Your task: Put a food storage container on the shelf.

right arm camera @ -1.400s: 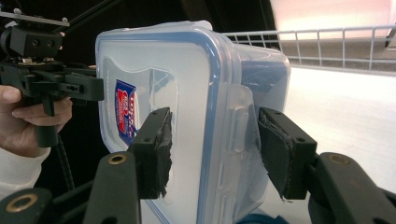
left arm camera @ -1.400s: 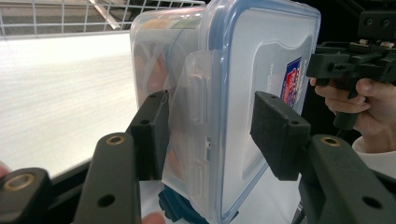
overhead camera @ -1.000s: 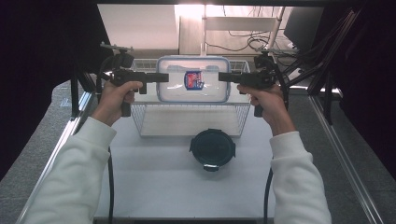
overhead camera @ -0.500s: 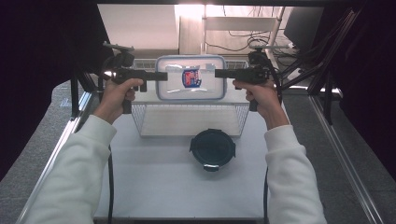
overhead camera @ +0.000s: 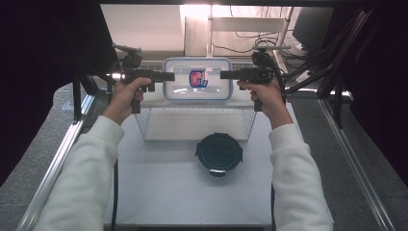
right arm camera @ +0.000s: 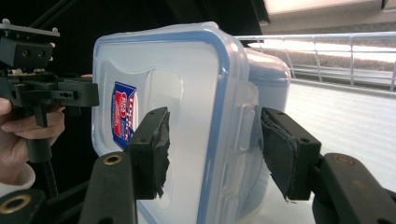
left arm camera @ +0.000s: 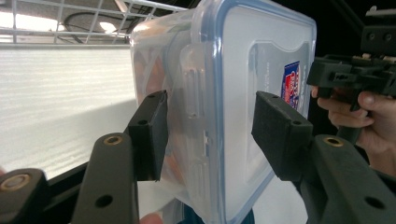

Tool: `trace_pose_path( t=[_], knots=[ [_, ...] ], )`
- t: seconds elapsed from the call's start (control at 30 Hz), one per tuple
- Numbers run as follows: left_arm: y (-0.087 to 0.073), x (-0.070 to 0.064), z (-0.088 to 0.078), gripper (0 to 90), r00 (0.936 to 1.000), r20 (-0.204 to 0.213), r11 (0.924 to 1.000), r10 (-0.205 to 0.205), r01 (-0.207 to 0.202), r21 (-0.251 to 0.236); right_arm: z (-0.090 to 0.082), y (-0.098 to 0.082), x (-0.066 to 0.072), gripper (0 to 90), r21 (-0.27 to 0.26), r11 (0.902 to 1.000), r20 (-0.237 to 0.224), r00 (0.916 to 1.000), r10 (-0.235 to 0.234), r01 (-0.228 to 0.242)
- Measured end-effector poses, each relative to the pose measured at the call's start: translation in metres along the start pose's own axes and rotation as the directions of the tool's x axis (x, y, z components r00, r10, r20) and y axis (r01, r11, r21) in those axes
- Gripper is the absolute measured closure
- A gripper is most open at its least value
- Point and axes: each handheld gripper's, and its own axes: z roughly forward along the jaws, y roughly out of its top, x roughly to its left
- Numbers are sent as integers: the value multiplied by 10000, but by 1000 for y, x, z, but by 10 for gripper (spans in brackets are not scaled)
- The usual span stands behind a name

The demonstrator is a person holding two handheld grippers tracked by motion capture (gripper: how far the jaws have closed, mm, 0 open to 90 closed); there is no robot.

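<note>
the left tongs [left arm camera: 208, 135] clamp one short end of the clear lidded container [overhead camera: 197, 78], one pad on the lid face and one on the body, so the latch tab sits between the jaws. the right tongs [right arm camera: 212, 147] straddle the opposite end; their jaws have just been opening a little, and a gap shows beside each pad, so they look released around it rather than pressing. gripping both ends keeps the box level and stops it twisting. it is held in the air above the far rim of the wire basket [overhead camera: 192, 124], which stands on the white surface [overhead camera: 159, 192]. a dark round lidded container [overhead camera: 219, 153] rests just in front of the basket, untouched.
</note>
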Motion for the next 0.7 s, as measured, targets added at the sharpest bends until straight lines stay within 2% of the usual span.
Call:
trace_pose_path(
  t=[0.03,0.1,0.27,0.3,0.47,0.53,0.6,0.63,0.67,0.7],
  knots=[
    [0,0,0,466,10000,0,10000,0,0,0,1,1,0,428,28,10000,40,10000,49,-49],
    [1,4,2,465,9997,70,9997,-246,246,-49,2,2,-1,427,73,9999,95,9998,146,-146],
    [5,12,9,461,9968,151,9966,-788,791,-213,9,7,-6,410,285,9955,298,9955,896,-904],
    [5,12,9,461,9968,151,9966,-788,791,-213,10,7,-7,407,297,9938,336,9938,1058,-1068],
    [7,17,13,456,9931,207,9929,-1158,1163,-247,15,10,-9,390,332,9902,529,9896,1338,-1356],
    [8,20,15,449,9902,215,9900,-1377,1383,-284,18,12,-10,385,381,9846,669,9835,1678,-1706],
    [8,21,16,448,9891,208,9887,-1460,1466,-313,18,12,-10,381,394,9832,721,9819,1749,-1780],
    [8,21,17,446,9883,197,9879,-1510,1516,-339,19,13,-10,375,408,9813,810,9795,1845,-1883],
    [8,22,20,437,9870,129,9862,-1605,1609,-386,21,13,-10,362,391,9764,984,9732,2077,-2124],
    [8,22,20,432,9870,129,9862,-1605,1609,-386,21,13,-10,362,391,9764,984,9732,2077,-2124]
  ],
)
